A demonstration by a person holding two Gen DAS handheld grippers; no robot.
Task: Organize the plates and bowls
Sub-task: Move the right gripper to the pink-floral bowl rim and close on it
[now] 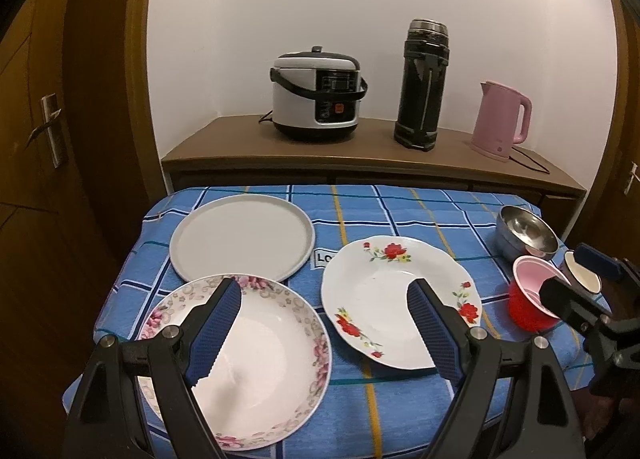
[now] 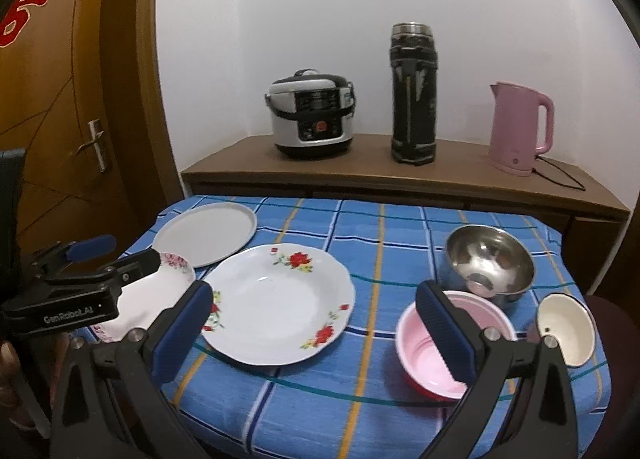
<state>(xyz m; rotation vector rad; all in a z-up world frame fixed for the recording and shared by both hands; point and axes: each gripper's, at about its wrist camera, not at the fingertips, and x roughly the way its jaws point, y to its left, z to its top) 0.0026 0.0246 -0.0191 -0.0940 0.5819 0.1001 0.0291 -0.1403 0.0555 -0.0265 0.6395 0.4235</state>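
Both claws wide open and empty: left claw (image 1: 324,307) above pink-rimmed plate (image 1: 260,363), right claw (image 2: 316,311) beside pink bowl (image 2: 432,355).

Sitting on the table (image 2: 360,399): three plates (image 2: 280,301) (image 2: 206,233) (image 1: 260,355) and three bowls (image 2: 490,259) (image 2: 448,343) (image 2: 568,329); behind it, one cooker (image 2: 310,113), flask (image 2: 414,93), kettle (image 2: 520,127).

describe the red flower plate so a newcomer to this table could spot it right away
On the blue checked tablecloth, look near the middle, between the plain grey round plate and the steel bowl. The red-flower plate is white with a wavy rim and red rose sprays, unlike the pink-blossom plate beside it.
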